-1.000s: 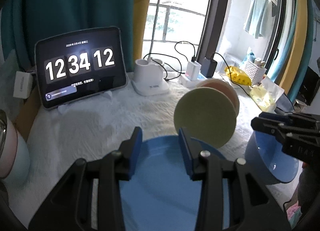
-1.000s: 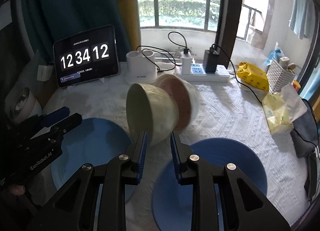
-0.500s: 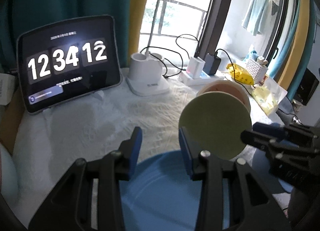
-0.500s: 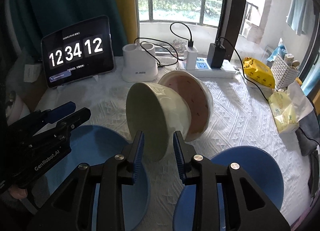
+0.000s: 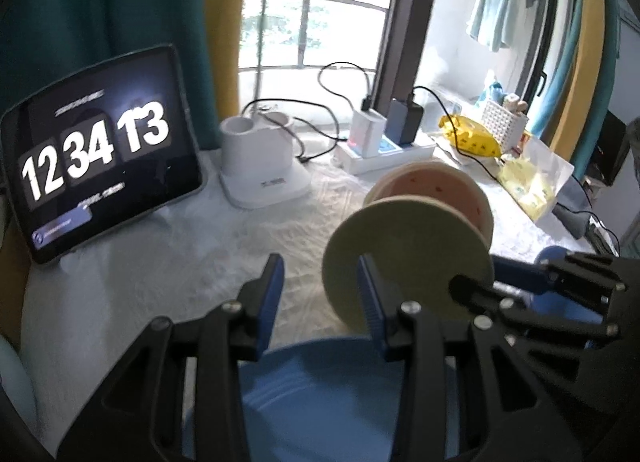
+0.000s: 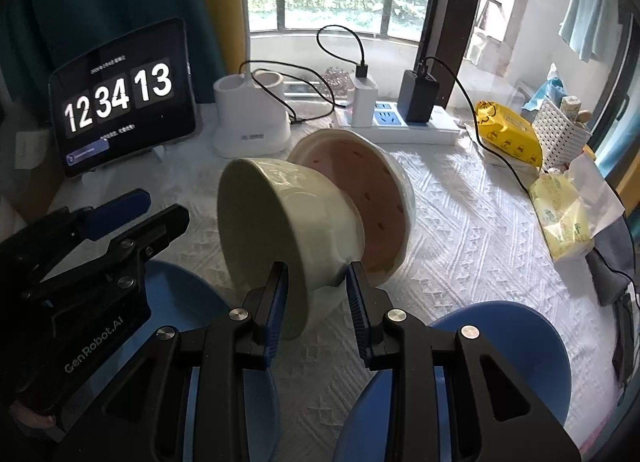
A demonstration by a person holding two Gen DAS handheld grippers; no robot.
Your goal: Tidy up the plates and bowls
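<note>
Blue-padded tongs in my left hand [image 5: 320, 294] stand spread with nothing between their pads, hovering over the near rim of a round blue plate [image 5: 328, 394] that lies flat on the white quilted tablecloth [image 5: 160, 262]. Seen from this left wrist camera, a pale green ceramic bowl [image 5: 404, 246] is tipped on its side just beyond my right-hand pad, its flat base facing me, and a pink-lined white bowl [image 5: 440, 186] leans on its side right behind it. My right-hand tongs [image 5: 532, 294] reach in from the right edge at the green bowl's lower side, over a second blue dish barely visible there. A black tablet showing a flip clock [image 5: 96, 150] leans at the back left beside a white lamp base [image 5: 260, 166] and a white power strip [image 5: 384, 150].

From the right wrist camera, my right tongs [image 6: 316, 290] are parted on either side of the green bowl [image 6: 280, 234]; its lower wall sits between the pads, but I cannot tell whether they press on it. The bowl is nested bottom-first in the pink-lined bowl [image 6: 376, 198], both tilted with mouths toward the left. A deep blue bowl [image 6: 520, 358] sits at lower right, the blue plate [image 6: 180, 302] at lower left under my left tongs [image 6: 136, 210]. A yellow wipes pack [image 6: 508, 134] lies near the window.
</note>
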